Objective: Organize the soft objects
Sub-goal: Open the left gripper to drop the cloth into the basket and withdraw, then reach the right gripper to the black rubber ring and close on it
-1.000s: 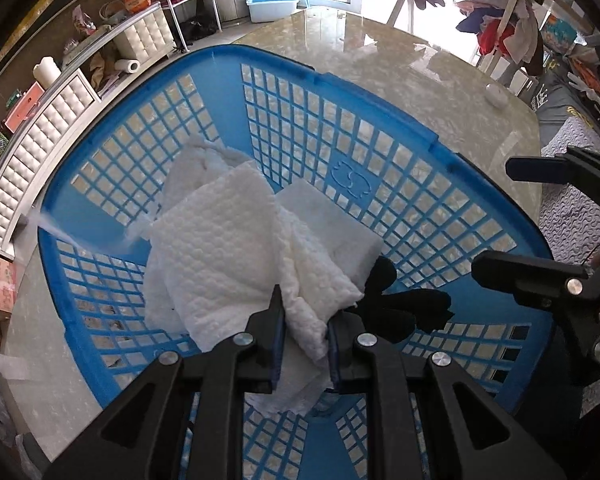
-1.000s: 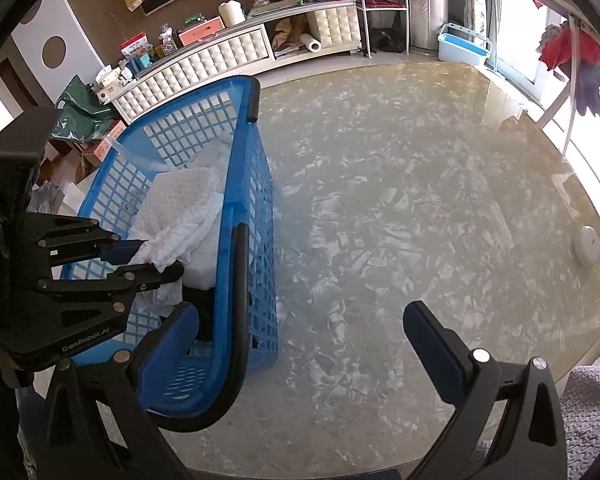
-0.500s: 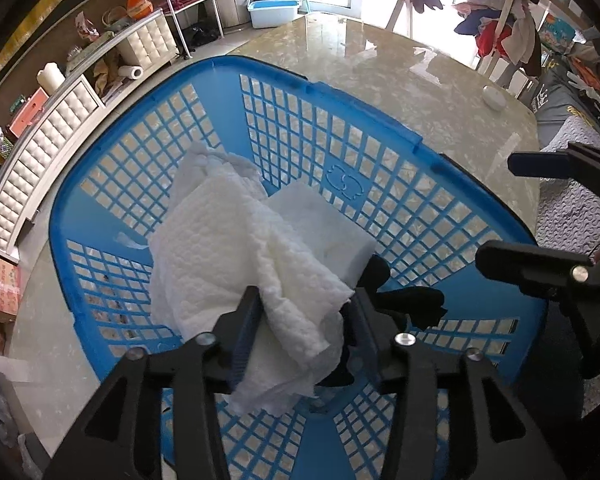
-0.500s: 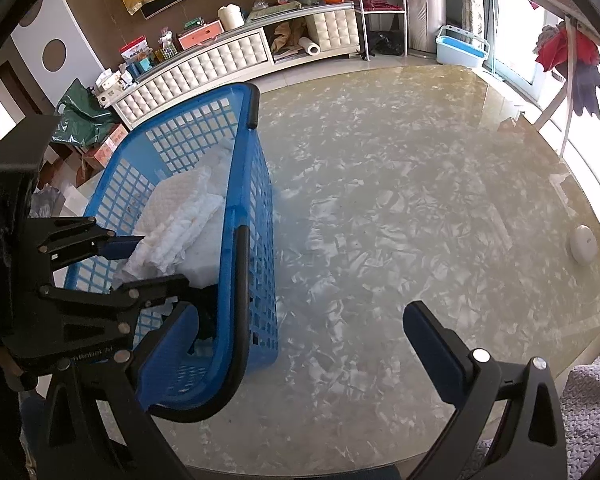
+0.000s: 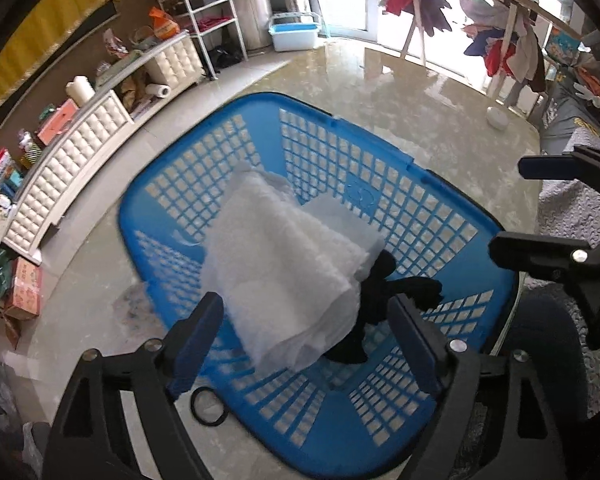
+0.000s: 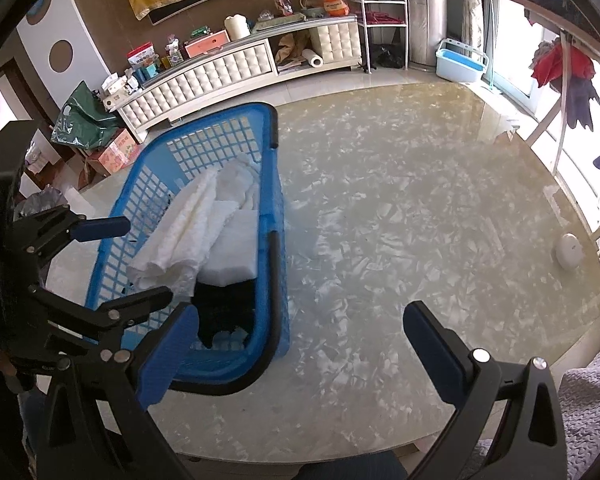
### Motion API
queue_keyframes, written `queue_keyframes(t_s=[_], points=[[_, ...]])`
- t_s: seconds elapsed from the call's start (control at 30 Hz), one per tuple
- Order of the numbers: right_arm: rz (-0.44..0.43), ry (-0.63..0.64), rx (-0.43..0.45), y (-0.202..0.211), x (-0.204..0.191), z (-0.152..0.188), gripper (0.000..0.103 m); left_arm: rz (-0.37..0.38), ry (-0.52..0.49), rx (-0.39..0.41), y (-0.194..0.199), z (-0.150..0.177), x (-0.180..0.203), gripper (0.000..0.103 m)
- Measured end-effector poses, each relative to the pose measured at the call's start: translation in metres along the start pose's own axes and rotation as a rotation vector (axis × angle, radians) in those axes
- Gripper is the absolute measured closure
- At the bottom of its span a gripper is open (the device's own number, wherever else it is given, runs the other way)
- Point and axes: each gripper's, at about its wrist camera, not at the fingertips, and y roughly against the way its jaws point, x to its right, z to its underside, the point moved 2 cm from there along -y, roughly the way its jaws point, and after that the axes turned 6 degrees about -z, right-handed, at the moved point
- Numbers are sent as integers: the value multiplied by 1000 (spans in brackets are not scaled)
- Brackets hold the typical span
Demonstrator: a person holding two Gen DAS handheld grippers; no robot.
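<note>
The left gripper [image 5: 304, 336] hangs over the near end of the basket [image 5: 380, 432] with its jaws opening; the white cloth [image 5: 284, 276] lies between the two blue pads but neither pad presses on it, so it counts as released; the right gripper [image 6: 300, 356] stands wide with nothing in it, over the bare bench [image 6: 420, 200] just beside the basket's long side.

The cloth rests loosely folded on top of a flat white pad [image 5: 340, 220], with a black rag [image 5: 384, 292] bunched at its near right corner; all three lie inside the basket, which sits toward the left edge of the bench.

The step in hand looks like letting go and clearing away; doing it well probably means letting the jaws finish spreading before lifting, then rising straight up, so no fold catches a pad and gets dragged over the rim; the cloth's near edge sags toward the basket floor, so a sideways pull could tumble it; the right gripper is best kept off the basket wall; no other soft thing shows on the bench in either view.
</note>
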Motion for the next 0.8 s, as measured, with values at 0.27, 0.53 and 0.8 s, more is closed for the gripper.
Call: queue_keyframes(t_s=[0.27,0.53,0.8], points=[[14,35,20,10,-17,2,0,-1,74,59,36,20,-17,20],[12,98,26,19,-50,9,0,-41,108,132,75,47,-25,7],[19,169,38,23,-86,18,0,-50,193,166,96,77,-43,0]])
